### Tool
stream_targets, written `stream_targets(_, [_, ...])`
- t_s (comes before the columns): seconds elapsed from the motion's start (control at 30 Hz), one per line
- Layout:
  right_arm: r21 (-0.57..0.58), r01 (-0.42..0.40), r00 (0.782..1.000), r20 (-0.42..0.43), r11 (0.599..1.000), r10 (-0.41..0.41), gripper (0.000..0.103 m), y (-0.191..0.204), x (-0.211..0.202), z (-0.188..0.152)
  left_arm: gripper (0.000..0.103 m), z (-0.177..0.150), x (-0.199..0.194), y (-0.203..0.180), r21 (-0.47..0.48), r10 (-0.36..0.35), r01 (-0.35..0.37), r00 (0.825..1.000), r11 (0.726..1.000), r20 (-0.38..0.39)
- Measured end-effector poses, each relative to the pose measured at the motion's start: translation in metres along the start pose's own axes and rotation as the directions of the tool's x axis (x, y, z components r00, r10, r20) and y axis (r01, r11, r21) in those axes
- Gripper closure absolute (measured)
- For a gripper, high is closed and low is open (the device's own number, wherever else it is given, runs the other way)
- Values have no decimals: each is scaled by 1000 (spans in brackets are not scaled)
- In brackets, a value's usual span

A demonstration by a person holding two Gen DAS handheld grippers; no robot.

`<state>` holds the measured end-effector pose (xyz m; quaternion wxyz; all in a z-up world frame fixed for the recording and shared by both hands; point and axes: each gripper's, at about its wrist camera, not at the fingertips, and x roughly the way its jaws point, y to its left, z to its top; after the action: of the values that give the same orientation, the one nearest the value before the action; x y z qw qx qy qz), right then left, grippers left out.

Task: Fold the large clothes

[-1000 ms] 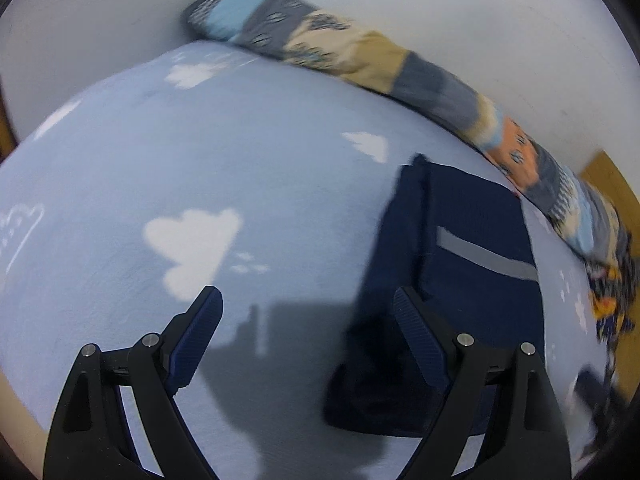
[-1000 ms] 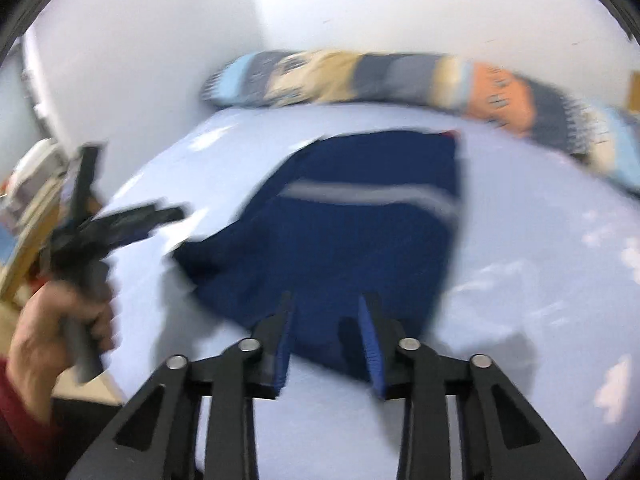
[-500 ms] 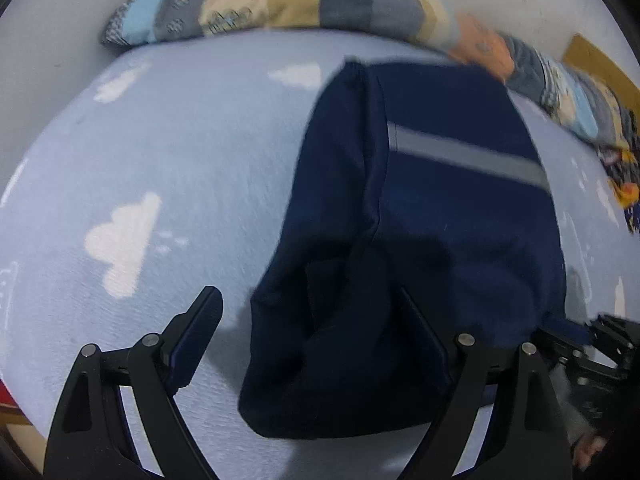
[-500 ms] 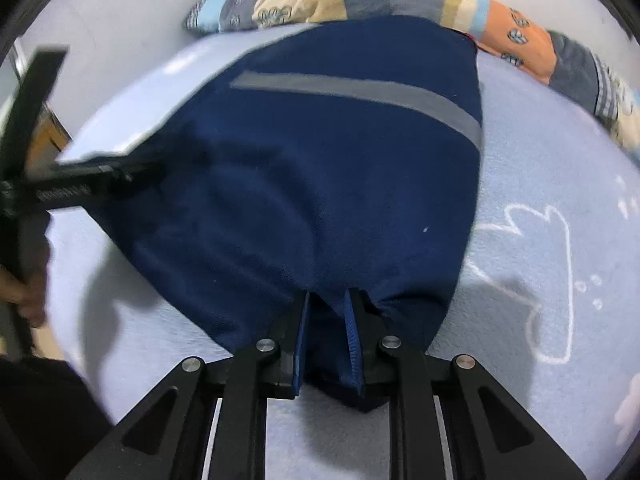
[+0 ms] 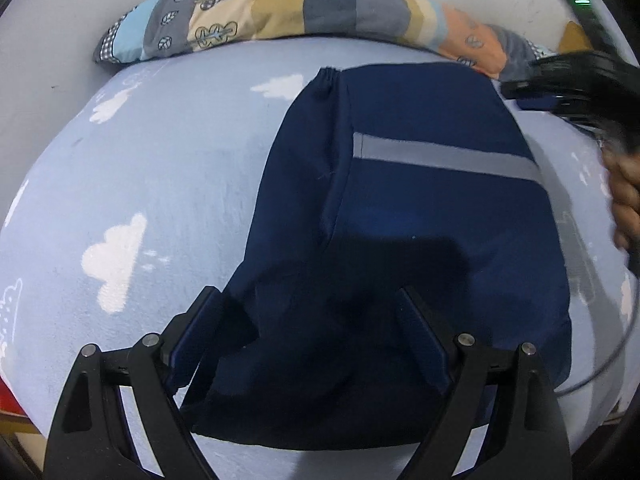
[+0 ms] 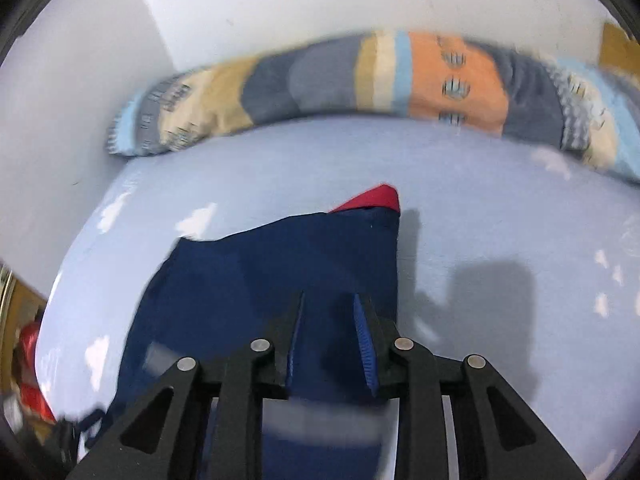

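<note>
A dark blue garment (image 5: 400, 240) with a grey stripe (image 5: 444, 156) is laid flat on a bed covered by a light blue sheet (image 5: 160, 184) with white clouds. A long patchwork pillow (image 5: 280, 16) is seen along the wall behind it.

The left hand-held gripper (image 5: 312, 344) is held over the near end of the garment, with its fingers spread wide. The cloth is seen between and under the two fingers, but it is not pinched by them.

In the left wrist view, the right hand-held gripper (image 5: 568, 84) is seen blurred at the far right corner of the garment, held in a hand (image 5: 624, 196).

In the right wrist view, the jaws of the right hand-held gripper (image 6: 328, 344) are being opened. Blue cloth is seen between and under them, but it cannot be told if the pads are touching it, as the picture is blurred. A bit of red (image 6: 372, 200) is shown at the far corner of the garment.
</note>
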<state>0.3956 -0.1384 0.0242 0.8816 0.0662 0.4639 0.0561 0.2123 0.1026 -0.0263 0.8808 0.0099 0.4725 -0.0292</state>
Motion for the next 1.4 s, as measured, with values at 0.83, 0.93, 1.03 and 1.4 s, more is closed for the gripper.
stream_targets(0.83, [-264,-10,996,-83,964,-12,41,51,-51,-217,14,-5,1,-5,6,6,-6,1000,1000,-12])
stream_targets(0.93, [-232,-57,993,-113,971,31,42,47,-67,-206,14,-5,1,-2,-12,10,-10,1000,1000,-7])
stream_targets(1.03, [-277,-99,994,9,956,106,43,50,-102,-197,14,-2,2,0,-25,26,-26,1000,999,1])
stream_targets(1.4, [-153,-83,984,-167,985,57,23,21,-60,-193,14,7,8,-20,-5,72,-72,997,997,8])
